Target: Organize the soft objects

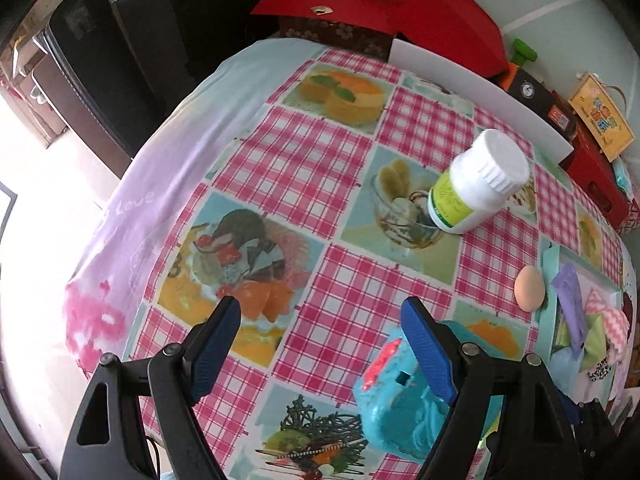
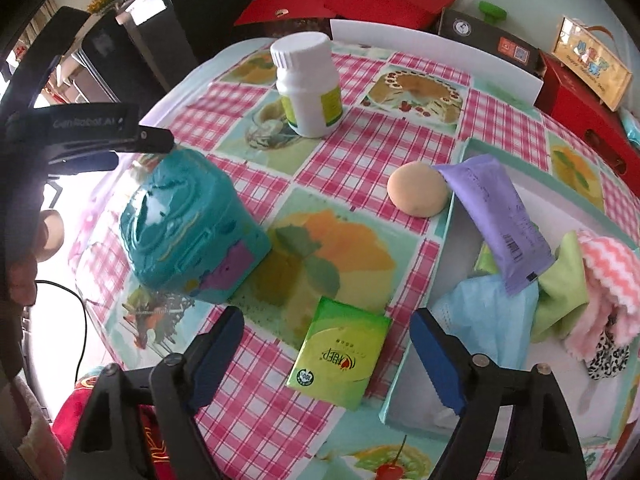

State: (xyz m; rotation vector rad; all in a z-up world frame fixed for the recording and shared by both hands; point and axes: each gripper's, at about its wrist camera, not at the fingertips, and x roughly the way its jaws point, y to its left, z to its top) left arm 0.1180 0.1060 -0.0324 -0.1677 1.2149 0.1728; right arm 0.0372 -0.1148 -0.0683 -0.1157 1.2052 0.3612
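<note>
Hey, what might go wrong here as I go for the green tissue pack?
The right tongs stand open over the green tissue pack, with the tray edge beside one finger; it may catch. The egg lies loose against the tray and could roll if the tray is nudged.

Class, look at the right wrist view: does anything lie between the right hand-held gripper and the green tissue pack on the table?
Nothing visible does. The green tissue pack lies flat on the tablecloth, in the gap ahead of the open right hand-held gripper. The tray is beside it, on its right.
</note>
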